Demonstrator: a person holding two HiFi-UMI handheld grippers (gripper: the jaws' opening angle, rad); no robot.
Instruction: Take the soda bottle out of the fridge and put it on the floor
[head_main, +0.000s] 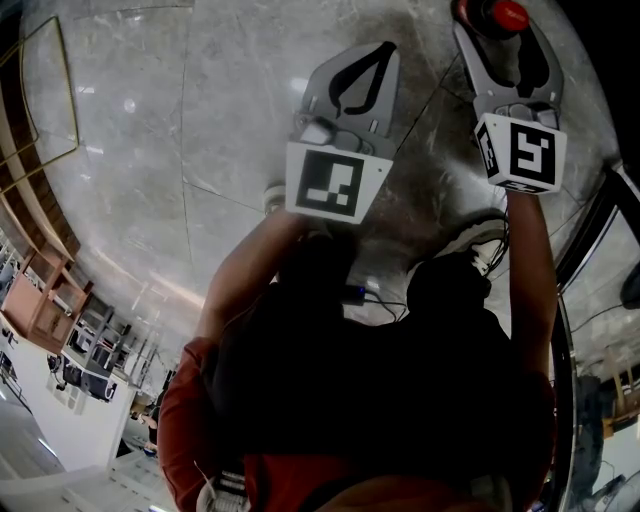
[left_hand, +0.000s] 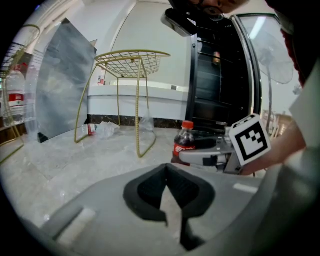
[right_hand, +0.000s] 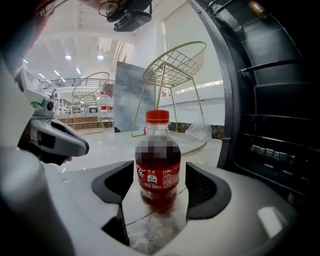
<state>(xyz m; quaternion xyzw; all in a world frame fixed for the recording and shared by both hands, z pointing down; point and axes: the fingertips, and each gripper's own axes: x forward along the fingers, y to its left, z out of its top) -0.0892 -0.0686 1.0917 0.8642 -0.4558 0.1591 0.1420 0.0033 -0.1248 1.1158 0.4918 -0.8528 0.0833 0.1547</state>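
Seeing the soda bottle (right_hand: 158, 165) upright on the floor (head_main: 200, 120) between the wide-apart jaws of my right gripper (right_hand: 159, 187), seemingly untouched, I fear a crooked withdrawal could clip and topple it; my left gripper (left_hand: 167, 170) is closed, empty.

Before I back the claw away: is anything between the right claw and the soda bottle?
Nothing visible. The soda bottle stands upright on the floor inside the open right claw, with a gap on each side. The fridge is off to the side, not between them.
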